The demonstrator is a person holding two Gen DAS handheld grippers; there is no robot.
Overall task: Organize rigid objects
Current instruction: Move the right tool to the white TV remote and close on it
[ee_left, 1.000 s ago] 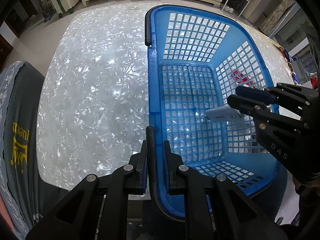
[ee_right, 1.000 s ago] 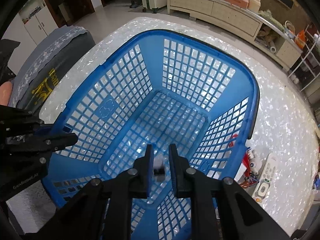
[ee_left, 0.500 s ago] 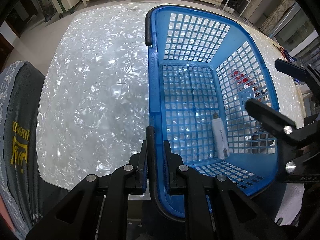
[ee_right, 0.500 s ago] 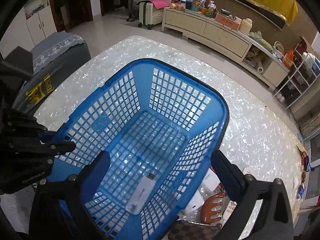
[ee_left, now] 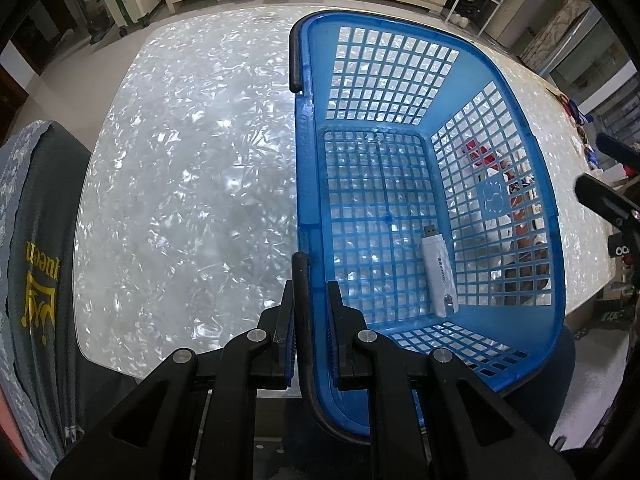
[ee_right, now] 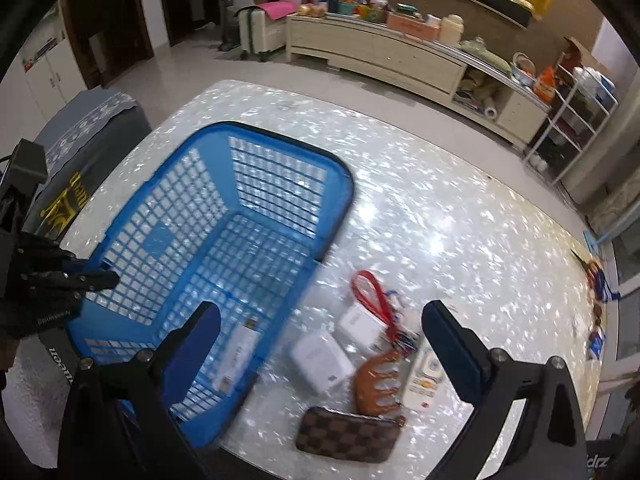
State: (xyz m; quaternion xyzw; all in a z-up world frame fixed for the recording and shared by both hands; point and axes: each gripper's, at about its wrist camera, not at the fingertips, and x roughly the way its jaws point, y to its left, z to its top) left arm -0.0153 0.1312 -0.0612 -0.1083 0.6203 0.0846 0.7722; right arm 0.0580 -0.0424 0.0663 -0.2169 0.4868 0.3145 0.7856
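A blue mesh basket (ee_left: 554, 216) (ee_right: 160, 240) stands on the pearly white table (ee_left: 180, 180). My left gripper (ee_left: 310, 320) is shut on the basket's near rim and black handle; it also shows at the left edge of the right wrist view. A white USB stick (ee_left: 438, 276) (ee_right: 238, 354) lies on the basket floor by the right wall. My right gripper (ee_right: 320, 320) is open and holds nothing. It hangs above loose items right of the basket: two white boxes (ee_right: 320, 360), a red lanyard (ee_right: 368, 296), a brown claw clip (ee_right: 380, 380), a white remote (ee_right: 424, 376) and a checkered wallet (ee_right: 348, 434).
A grey cloth with yellow print (ee_left: 36, 280) covers a seat at the table's left edge. A long cream cabinet (ee_right: 380, 52) and a white rack (ee_right: 568, 128) stand across the floor. Small trinkets (ee_right: 598, 280) lie at the table's far right edge.
My right gripper opened and dropped the white USB stick into the basket, then rose and swung out to the right over the loose items. The left gripper stayed put.
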